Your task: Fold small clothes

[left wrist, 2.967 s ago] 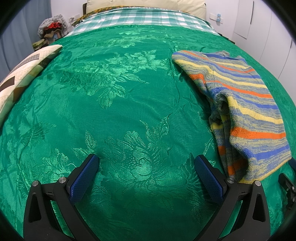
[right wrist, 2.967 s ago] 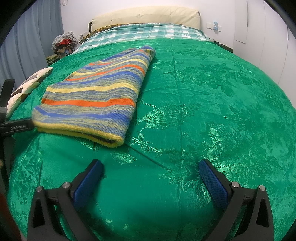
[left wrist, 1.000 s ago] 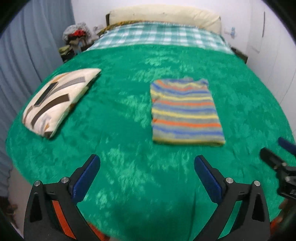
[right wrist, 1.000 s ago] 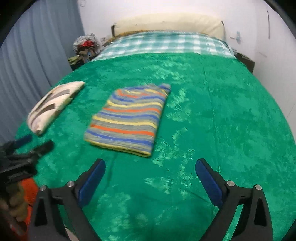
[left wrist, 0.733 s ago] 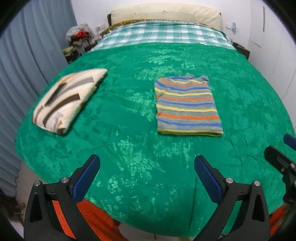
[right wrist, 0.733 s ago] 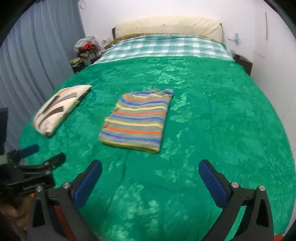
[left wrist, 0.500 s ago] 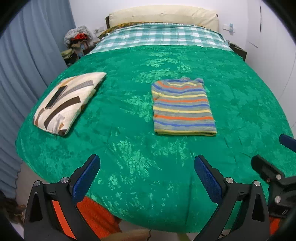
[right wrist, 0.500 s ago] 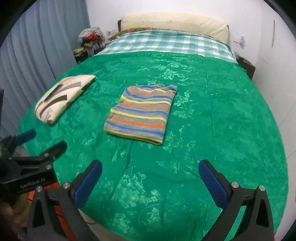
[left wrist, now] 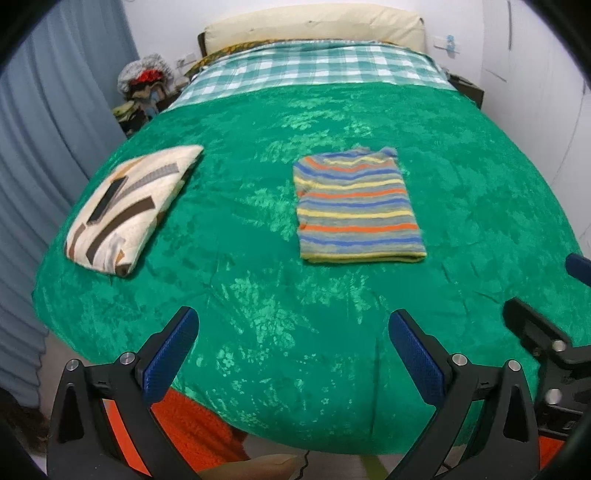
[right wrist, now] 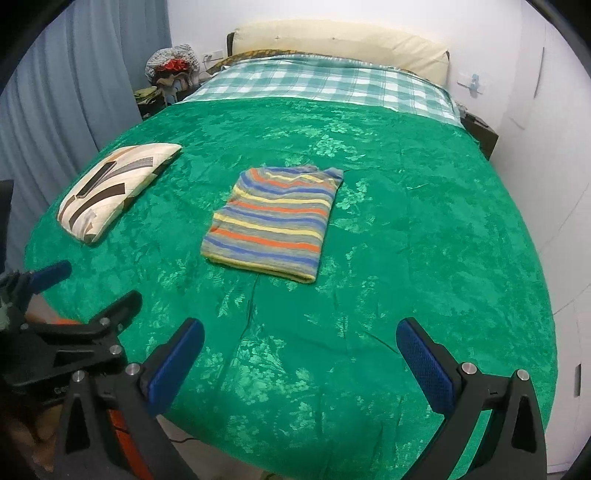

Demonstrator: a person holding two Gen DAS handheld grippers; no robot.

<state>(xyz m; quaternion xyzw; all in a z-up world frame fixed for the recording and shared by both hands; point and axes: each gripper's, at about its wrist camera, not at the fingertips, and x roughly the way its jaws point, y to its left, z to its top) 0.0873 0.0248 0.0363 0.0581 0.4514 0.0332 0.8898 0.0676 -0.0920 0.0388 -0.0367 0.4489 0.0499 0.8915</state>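
Note:
A striped knit sweater [left wrist: 356,206] [right wrist: 275,221], folded into a flat rectangle, lies in the middle of the green bedspread [left wrist: 295,314] [right wrist: 406,240]. My left gripper [left wrist: 291,336] hangs open above the bed's near edge, well short of the sweater, with nothing between its blue pads. My right gripper [right wrist: 301,345] is open too, wide, empty, and equally far back. In the left wrist view the right gripper's fingers [left wrist: 532,328] show at the right edge. The right wrist view has the left gripper's fingers [right wrist: 118,310] at its left edge.
A patterned cream pillow [left wrist: 129,206] [right wrist: 114,186] lies at the bed's left side. A checked sheet [left wrist: 314,70] and a long cream pillow [left wrist: 314,26] are at the head. Blue curtains [right wrist: 66,81] hang left, a white wall right. Clutter [right wrist: 171,70] sits beside the headboard.
Both grippers have drawn back and up from the bed, so the sweater looks smaller and farther and the bed's near edge has come into view. The sweater lies unmoved.

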